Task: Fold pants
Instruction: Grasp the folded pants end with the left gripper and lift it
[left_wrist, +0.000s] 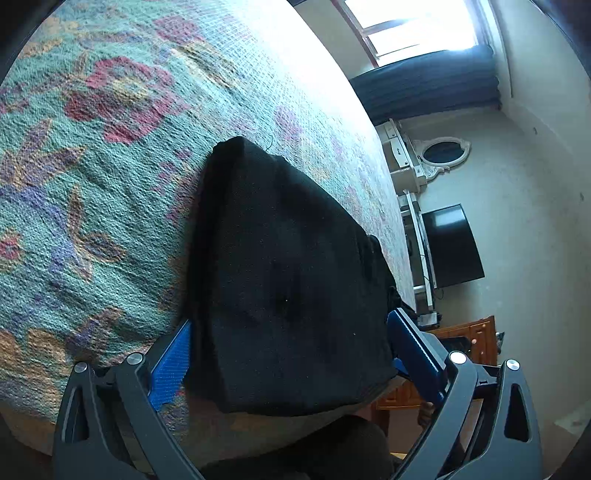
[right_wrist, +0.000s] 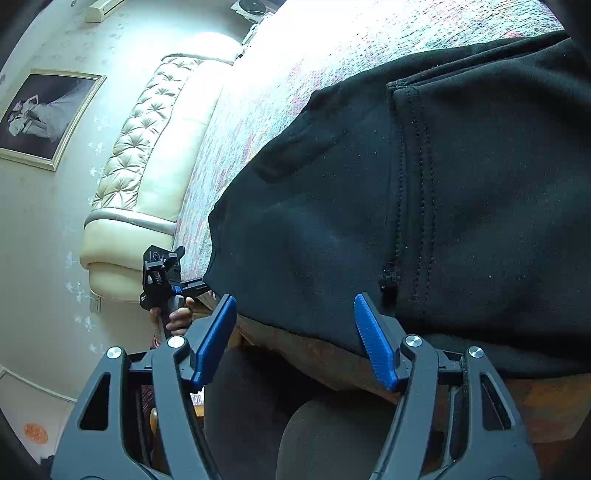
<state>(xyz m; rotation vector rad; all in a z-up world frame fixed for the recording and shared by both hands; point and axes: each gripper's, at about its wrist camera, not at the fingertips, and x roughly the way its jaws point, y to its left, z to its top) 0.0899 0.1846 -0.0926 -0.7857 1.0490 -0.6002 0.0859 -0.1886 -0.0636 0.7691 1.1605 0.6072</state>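
Note:
Black pants (left_wrist: 280, 273) lie folded on a floral bedspread (left_wrist: 92, 184), their near edge hanging slightly over the bed's edge. My left gripper (left_wrist: 291, 354) is open, its blue pads either side of the pants' near edge, not closed on the cloth. In the right wrist view the pants (right_wrist: 424, 192) show a stitched pocket seam. My right gripper (right_wrist: 295, 332) is open, its pads at the pants' near edge, nothing held. The left gripper (right_wrist: 162, 277) and a hand show beside the bed.
A cream tufted headboard (right_wrist: 147, 147) and a framed picture (right_wrist: 44, 114) are to the left in the right wrist view. In the left wrist view a television (left_wrist: 454, 243), wooden dresser (left_wrist: 476, 339), mirror (left_wrist: 443, 151) and window (left_wrist: 417, 26) stand beyond the bed.

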